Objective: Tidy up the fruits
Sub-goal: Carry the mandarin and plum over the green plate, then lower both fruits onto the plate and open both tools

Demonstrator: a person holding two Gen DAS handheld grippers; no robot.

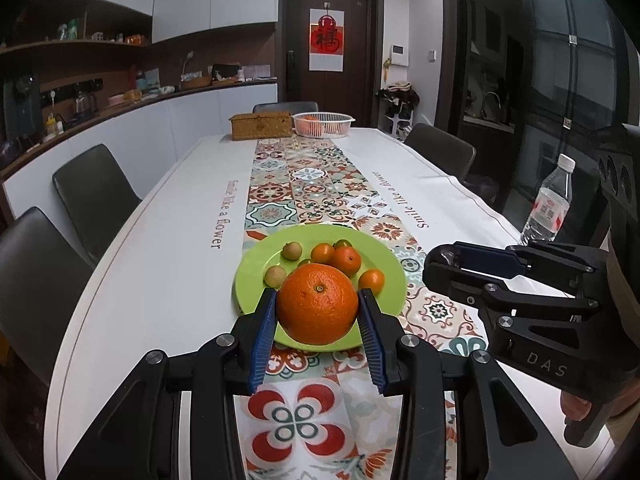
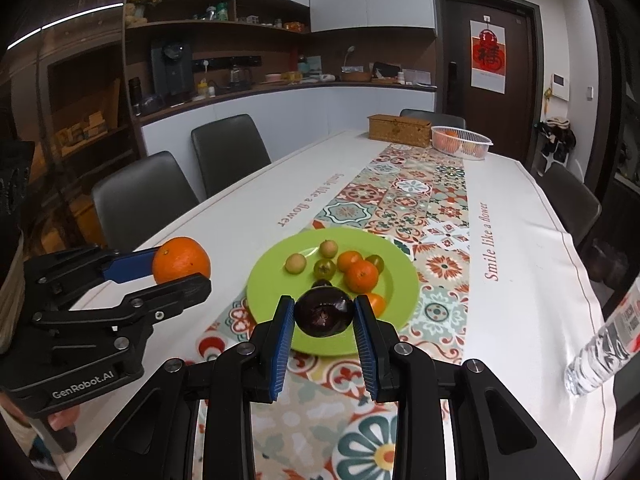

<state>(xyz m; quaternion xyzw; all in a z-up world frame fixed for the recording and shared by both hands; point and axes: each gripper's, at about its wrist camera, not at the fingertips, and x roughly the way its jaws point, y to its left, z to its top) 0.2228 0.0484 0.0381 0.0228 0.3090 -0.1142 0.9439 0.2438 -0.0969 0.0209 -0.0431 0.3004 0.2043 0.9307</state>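
Above the plate's near edge, the right gripper clamps a dark plum, stem end facing the camera; the left gripper clamps an orange. Small tangerines lie on the plate.

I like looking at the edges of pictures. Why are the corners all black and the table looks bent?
In the left wrist view, the fisheye lens darkens the corners and bows the white-clothed table's edge; the big round orange between the left gripper fingers stays sharp. In the right wrist view, the clear plastic water bottle smears near the rim, while the dark purple fruit in the right gripper looks crisp.
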